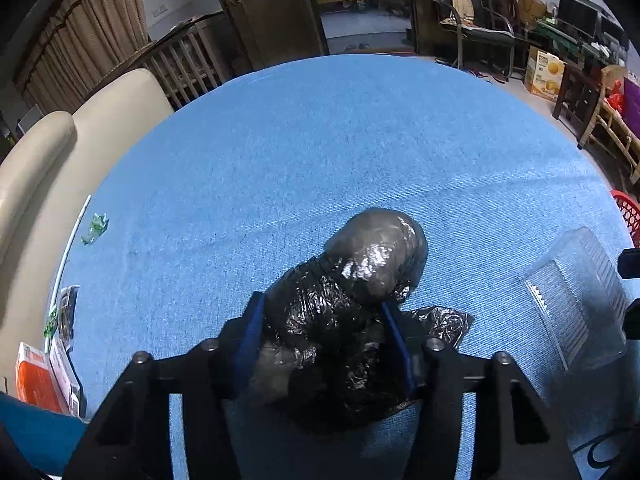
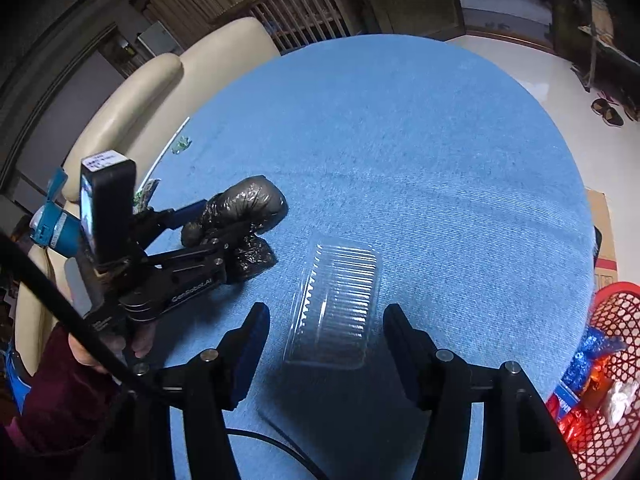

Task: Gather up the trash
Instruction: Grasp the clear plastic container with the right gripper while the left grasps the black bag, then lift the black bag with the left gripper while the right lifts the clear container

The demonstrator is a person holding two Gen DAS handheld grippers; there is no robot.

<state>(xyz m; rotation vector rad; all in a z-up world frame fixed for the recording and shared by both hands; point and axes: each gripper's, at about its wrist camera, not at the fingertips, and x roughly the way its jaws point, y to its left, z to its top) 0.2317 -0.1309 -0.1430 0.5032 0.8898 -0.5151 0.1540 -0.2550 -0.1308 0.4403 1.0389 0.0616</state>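
On the blue table (image 1: 320, 152), the left gripper (image 1: 322, 312) clamps the black bag (image 1: 360, 280); the right gripper (image 2: 324, 320), jaws spread, apparently untouching, straddles the clear container (image 2: 340, 292); the red basket (image 2: 612, 300) beside it already holds wrappers.

Both tongs, left tongs (image 1: 322, 308) and right tongs (image 2: 325, 316), have black angular frames, blue pads on the fingers (image 2: 250, 344) and silver screw heads. The left carries white "GenRobot.AI" lettering, an upright black phone-like block and a black cable. The person's sleeve (image 2: 60, 392) is maroon.
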